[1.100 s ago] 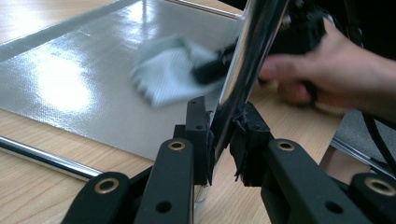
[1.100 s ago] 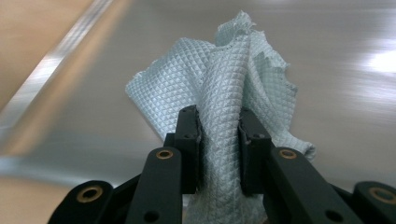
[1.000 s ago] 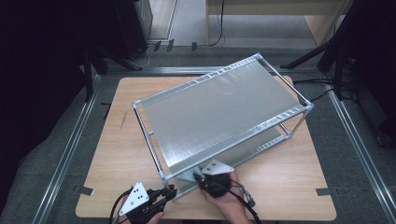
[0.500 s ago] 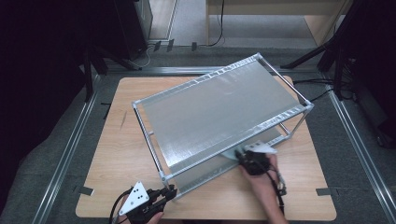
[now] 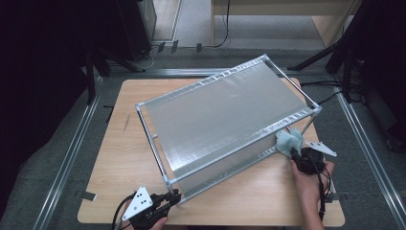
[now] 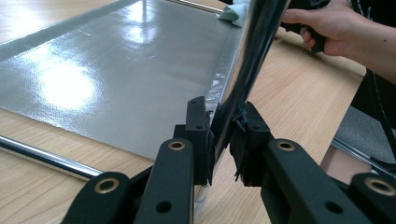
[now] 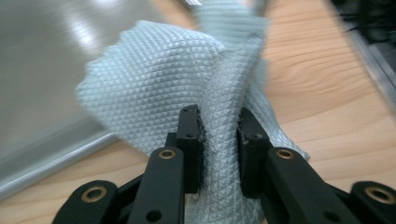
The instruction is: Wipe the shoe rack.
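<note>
At the left, our left gripper (image 5: 173,197) has its fingers (image 6: 200,135) clenched on the shiny upright post (image 6: 247,65) at the near left corner of a metal rack (image 5: 225,115), which stands slantwise across the wooden table (image 5: 119,158). The rack carries grey, glossy panels (image 6: 116,70) above and below. Moving right along its lower front rail, we reach the near right corner, where our right gripper (image 5: 291,151) has its fingers (image 7: 189,140) grasping a pale blue, waffle-textured cloth (image 7: 154,84), bunched and pressed against the rail's end. We judge the work to be wiping the frame. The risks: the loose cloth could snag on the corner joint and pull free of the fingers, or a hard push could skid the light rack if the left grip slips off the smooth post.
</note>
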`<state>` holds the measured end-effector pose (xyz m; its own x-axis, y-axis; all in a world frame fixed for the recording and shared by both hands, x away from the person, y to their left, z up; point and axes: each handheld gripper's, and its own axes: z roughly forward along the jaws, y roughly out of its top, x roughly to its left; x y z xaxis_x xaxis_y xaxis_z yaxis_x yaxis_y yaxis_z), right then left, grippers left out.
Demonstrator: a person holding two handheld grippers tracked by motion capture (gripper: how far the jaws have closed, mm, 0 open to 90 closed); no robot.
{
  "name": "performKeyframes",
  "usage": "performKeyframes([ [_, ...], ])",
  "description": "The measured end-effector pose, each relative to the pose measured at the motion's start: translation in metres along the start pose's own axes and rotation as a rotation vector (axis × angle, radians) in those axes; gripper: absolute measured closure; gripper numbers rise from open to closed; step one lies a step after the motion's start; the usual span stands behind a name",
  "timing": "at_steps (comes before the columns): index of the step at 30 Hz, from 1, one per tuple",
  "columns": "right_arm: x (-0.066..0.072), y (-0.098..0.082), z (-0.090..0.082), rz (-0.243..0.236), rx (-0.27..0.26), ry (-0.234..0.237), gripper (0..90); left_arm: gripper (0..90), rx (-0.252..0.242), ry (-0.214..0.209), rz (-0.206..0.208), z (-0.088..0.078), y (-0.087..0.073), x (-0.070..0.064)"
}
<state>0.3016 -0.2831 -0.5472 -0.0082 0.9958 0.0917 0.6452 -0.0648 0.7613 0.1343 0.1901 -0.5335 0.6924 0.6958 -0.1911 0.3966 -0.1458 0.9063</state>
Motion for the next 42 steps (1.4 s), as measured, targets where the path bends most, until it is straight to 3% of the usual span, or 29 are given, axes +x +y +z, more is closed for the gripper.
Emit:
performKeyframes([
  [6,0.047,-0.006,0.001,-0.101,0.019,0.092,75.1,78.1,-0.004,0.001,-0.007,0.001,-0.001,-0.003],
  [8,0.064,-0.008,0.001,-0.113,0.031,0.14,75.1,78.2,-0.004,-0.005,-0.002,0.003,0.0,-0.005],
  [12,0.105,-0.017,-0.002,-0.199,0.042,0.22,75.2,78.2,-0.005,-0.02,0.003,0.012,0.001,-0.011],
  [14,0.129,-0.023,-0.004,-0.236,0.049,0.279,75.7,78.3,-0.004,-0.023,0.01,0.017,0.002,-0.015],
  [16,0.151,-0.028,-0.008,-0.255,0.083,0.381,76.3,78.7,-0.002,-0.028,0.023,0.022,0.004,-0.02],
  [19,0.182,-0.036,-0.014,-0.344,0.119,0.497,76.3,79.0,-0.002,-0.037,0.033,0.028,0.005,-0.023],
  [22,0.197,-0.042,-0.018,-0.412,0.116,0.547,76.0,79.1,-0.006,-0.044,0.03,0.032,0.006,-0.024],
  [24,0.193,-0.041,-0.018,-0.407,0.101,0.538,76.0,79.0,-0.006,-0.045,0.031,0.032,0.006,-0.023],
  [27,0.169,-0.03,-0.018,-0.34,0.056,0.469,76.6,79.0,-0.009,-0.047,0.029,0.031,0.005,-0.023],
  [31,0.118,-0.01,-0.02,-0.209,-0.051,0.285,74.8,78.9,-0.012,-0.05,0.031,0.033,0.006,-0.023],
  [33,0.094,-0.004,-0.021,-0.176,-0.095,0.204,64.2,78.9,-0.014,-0.053,0.029,0.035,0.006,-0.023],
  [35,0.078,0.0,-0.022,-0.18,-0.115,0.145,52.1,78.8,-0.011,-0.057,0.029,0.037,0.007,-0.023],
  [38,0.063,0.002,-0.03,-0.155,-0.122,0.146,39.8,78.8,-0.009,-0.063,0.036,0.044,0.011,-0.024],
  [42,0.058,-0.003,-0.043,-0.151,-0.111,0.169,34.4,78.8,-0.006,-0.087,0.043,0.057,0.016,-0.026],
])
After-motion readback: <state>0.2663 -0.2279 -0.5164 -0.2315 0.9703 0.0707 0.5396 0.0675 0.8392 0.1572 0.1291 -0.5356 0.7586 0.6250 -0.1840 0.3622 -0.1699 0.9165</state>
